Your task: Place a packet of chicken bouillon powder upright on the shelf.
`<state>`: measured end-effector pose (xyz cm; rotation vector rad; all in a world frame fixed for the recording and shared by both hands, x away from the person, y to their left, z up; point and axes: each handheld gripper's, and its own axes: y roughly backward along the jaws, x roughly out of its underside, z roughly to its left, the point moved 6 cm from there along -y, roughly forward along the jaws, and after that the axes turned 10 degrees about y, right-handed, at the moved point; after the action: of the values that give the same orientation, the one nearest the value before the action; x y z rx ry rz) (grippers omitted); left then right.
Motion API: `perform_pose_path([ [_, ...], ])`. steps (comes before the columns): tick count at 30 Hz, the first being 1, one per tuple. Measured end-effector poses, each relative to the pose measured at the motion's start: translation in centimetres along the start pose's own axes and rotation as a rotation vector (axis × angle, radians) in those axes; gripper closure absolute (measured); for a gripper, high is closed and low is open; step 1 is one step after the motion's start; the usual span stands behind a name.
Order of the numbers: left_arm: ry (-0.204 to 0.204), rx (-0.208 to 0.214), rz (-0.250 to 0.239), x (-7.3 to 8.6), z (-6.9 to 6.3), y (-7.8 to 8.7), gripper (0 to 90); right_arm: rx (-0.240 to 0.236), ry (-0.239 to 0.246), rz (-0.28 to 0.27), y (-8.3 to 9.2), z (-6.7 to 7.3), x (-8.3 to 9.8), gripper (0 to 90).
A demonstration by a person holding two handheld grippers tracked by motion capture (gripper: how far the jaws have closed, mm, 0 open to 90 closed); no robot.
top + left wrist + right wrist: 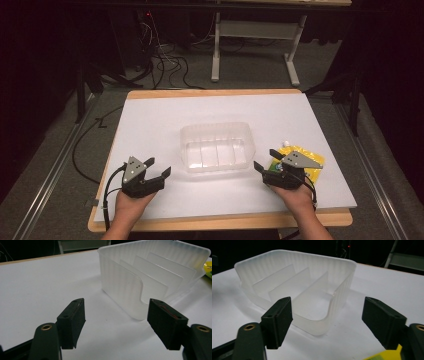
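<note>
A translucent plastic bin (217,146) with three inner dividers sits at the middle of the white table. My left gripper (157,168) rests near the front left of the table, open and empty, pointing toward the bin's left front corner (135,312). To the right of the bin my right gripper (266,160) is open too, nothing between its fingers, facing the bin's right front corner (322,327). Under the right hand lies a yellow packet (310,165), whose corner (387,355) peeks in at the bottom of the right gripper view.
The white board (165,115) lies on a wooden table with its rim (215,93) visible at the back. A small white object (285,143) lies by the yellow packet. Cables (165,65) and a desk frame (255,40) are on the floor beyond.
</note>
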<state>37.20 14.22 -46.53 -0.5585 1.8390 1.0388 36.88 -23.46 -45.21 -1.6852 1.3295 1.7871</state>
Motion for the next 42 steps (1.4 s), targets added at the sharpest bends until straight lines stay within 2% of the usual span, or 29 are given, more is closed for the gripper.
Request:
perform_pose_path([
  [5, 0.007, -0.002, 0.0, 0.0, 0.0, -0.4, 30.6, 0.008, -0.011, -0.001, 0.3, -0.6, 0.1, 25.9],
  [9, -0.013, 0.016, -0.011, -0.1, -0.3, -0.7, 28.4, 0.007, -0.032, 0.022, 0.8, -1.2, 0.6, 28.4],
  [16, 0.002, 0.008, 0.0, 0.2, -0.2, -0.8, 27.1, 0.039, -0.038, 0.029, 1.5, -2.4, 0.9, 36.0],
  [20, 0.009, -0.017, -0.009, 0.1, 0.0, -0.8, 25.4, 0.05, -0.05, 0.035, 1.7, -3.0, 1.1, 36.4],
  [24, 0.007, -0.021, -0.005, 0.1, 0.0, -0.8, 25.4, 0.055, -0.055, 0.042, 1.8, -3.4, 1.4, 36.1],
  [33, 0.023, -0.024, -0.003, 0.1, 0.0, -0.6, 24.7, 0.039, -0.072, 0.049, 2.0, -3.8, 1.7, 41.6],
  [36, 0.051, -0.016, 0.002, 0.0, -0.1, -0.4, 21.9, 0.044, -0.067, 0.051, 2.1, -4.0, 1.8, 44.1],
  [38, 0.037, -0.016, -0.003, 0.0, -0.3, -0.4, 21.6, 0.049, -0.078, 0.052, 2.2, -4.3, 1.9, 44.5],
  [42, 0.042, -0.014, 0.007, 0.1, -0.3, -0.8, 21.5, 0.074, -0.097, 0.039, 2.4, -5.5, 2.4, 45.3],
])
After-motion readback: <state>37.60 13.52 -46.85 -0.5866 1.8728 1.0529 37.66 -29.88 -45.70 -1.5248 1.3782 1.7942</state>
